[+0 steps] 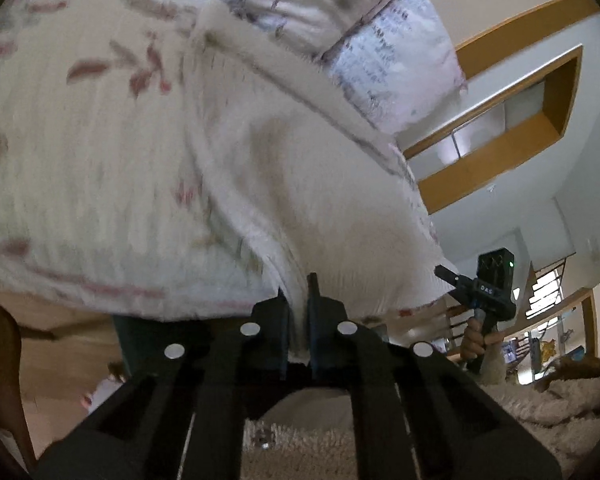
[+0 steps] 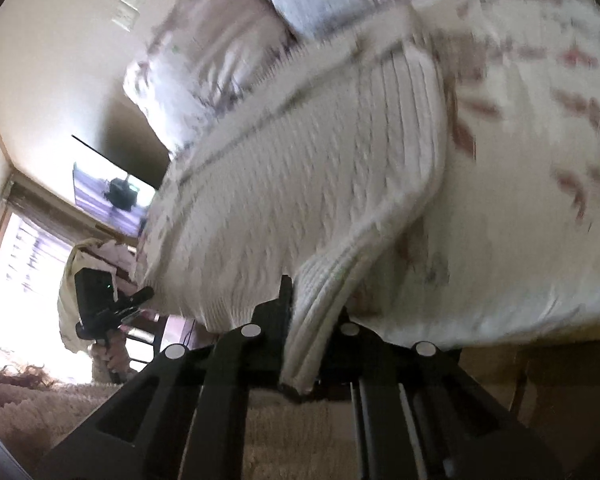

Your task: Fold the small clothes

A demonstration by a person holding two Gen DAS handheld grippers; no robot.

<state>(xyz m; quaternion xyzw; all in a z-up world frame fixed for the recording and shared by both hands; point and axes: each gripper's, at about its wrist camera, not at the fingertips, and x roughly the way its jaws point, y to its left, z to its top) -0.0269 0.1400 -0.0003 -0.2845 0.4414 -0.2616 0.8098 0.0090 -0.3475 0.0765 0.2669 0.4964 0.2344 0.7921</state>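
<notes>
A small white cable-knit garment (image 1: 320,200) lies over a floral quilt, blurred in both views. My left gripper (image 1: 299,300) is shut on a fold of its edge, and white fabric shows between the dark fingers. In the right wrist view the same knit (image 2: 300,200) runs down to its ribbed hem, which my right gripper (image 2: 312,312) is shut on. Each view shows the other tool at the garment's far corner: the right gripper (image 1: 444,272) with a hand under it, and the left gripper (image 2: 146,294).
A floral quilt (image 1: 80,140) covers the bed under the garment, with a printed pillow (image 1: 400,68) behind. Fluffy beige fabric (image 1: 560,400) fills the lower right. A wall screen (image 2: 112,196) and a bright window (image 2: 20,272) stand beyond the bed.
</notes>
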